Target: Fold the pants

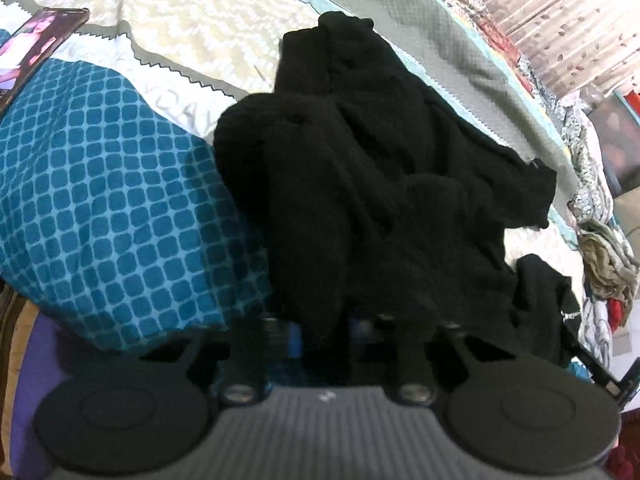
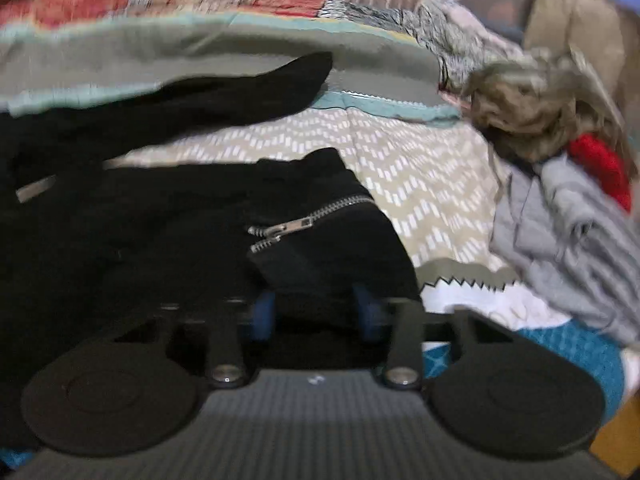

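Left wrist view: the left tongs point(image 1: 320, 320) are gripping a bunched wad of the black pants point(image 1: 360, 168). The fabric is rising from between the blue pads toward 12 o'clock and spilling toward 3 o'clock across the bed point(image 1: 460, 52). A blue checked cloth point(image 1: 100, 200) is lying at 9 o'clock, and a phone point(image 1: 36, 44) is sitting at 10 o'clock. The jaws are standing narrow, closed on cloth.

Right wrist view: the right tongs point(image 2: 318, 312) are standing at middling width with pants fabric sitting between the blue pads. The frame is blurred, so I cannot tell whether they are actually pinching it. A silver zipper point(image 2: 304, 220) is showing just above the tongs at 12 o'clock. One pant leg is stretching toward 11 o'clock. A heap of other clothes point(image 2: 560, 184) is piling up at 2 to 3 o'clock, apart from the pants.

Judgement: the garment is looking crumpled, not yet flat. To do this step well, both grips should be sitting on the edges rather than on bunched middles, and the tongs should be drawing apart so the cloth is tensioning and laying flat before any fold.
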The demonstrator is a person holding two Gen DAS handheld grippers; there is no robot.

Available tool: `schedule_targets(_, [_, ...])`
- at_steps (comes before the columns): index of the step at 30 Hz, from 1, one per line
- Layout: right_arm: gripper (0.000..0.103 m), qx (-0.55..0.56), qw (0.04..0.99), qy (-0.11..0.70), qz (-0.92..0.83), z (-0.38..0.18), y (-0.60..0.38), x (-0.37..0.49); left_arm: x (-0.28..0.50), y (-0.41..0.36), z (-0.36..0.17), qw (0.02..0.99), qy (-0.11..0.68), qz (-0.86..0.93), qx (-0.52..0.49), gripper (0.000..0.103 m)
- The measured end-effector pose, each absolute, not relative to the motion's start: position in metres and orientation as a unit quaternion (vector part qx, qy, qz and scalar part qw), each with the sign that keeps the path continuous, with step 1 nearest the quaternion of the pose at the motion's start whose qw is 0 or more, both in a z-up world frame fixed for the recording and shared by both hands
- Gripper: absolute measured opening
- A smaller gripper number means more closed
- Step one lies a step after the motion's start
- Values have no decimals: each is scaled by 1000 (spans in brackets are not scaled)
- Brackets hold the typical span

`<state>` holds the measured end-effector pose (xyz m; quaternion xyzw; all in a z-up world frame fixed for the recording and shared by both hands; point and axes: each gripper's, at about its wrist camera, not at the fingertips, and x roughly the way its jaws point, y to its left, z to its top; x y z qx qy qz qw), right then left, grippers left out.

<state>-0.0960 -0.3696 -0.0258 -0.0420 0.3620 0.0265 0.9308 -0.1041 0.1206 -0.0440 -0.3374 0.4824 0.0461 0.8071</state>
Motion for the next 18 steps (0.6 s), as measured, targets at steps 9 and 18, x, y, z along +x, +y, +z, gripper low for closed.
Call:
schedule_targets(9, [11, 97, 947, 243, -187, 44, -496, -97, -143, 121, 0, 820, 470, 5, -326, 8])
schedule_targets(18, [17, 77, 892, 310, -321, 4, -526, -92, -148, 108, -42, 759, 566, 18, -322, 24])
